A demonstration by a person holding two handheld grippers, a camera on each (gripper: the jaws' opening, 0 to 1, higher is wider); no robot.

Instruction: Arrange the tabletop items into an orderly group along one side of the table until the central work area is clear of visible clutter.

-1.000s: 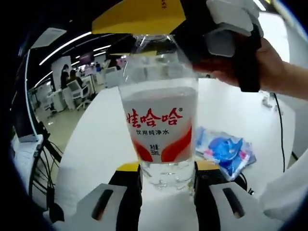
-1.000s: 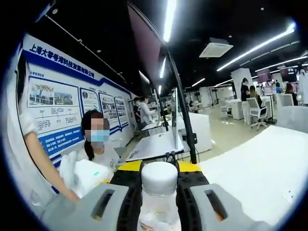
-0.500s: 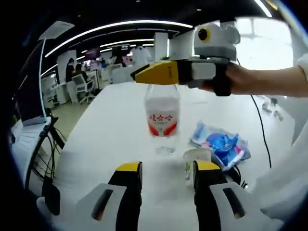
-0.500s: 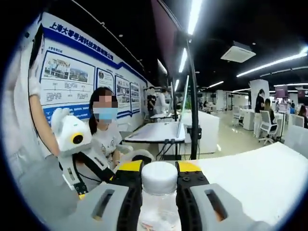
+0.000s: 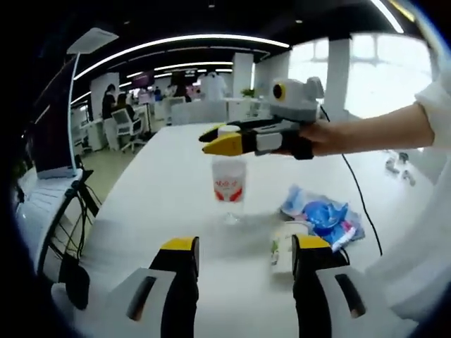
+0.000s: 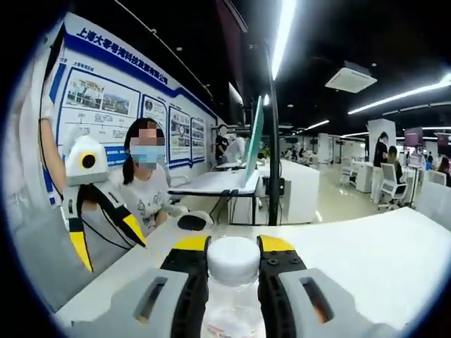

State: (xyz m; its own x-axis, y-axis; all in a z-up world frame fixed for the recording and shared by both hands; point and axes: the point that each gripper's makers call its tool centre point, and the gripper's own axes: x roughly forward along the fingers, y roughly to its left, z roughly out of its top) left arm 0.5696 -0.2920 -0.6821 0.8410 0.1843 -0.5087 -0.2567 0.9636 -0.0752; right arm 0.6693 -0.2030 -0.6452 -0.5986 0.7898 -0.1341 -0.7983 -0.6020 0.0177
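Water bottle (image 5: 229,189) stands gripped by right hand-held gripper (image 5: 220,138).

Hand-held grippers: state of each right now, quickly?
Left hand-held gripper: open, holding nothing.
Right hand-held gripper: shut on the water bottle, at its cap.

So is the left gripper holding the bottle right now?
No, the left gripper is open and empty; the right gripper grips the water bottle at its cap.

Left gripper (image 5: 243,264) jaws apart and empty low in left gripper view, right gripper (image 5: 225,137) clamped on cap of upright water bottle (image 5: 229,184) on white table (image 5: 162,197), small white container (image 5: 284,246) near right jaw, blue packet (image 5: 325,218) beyond.
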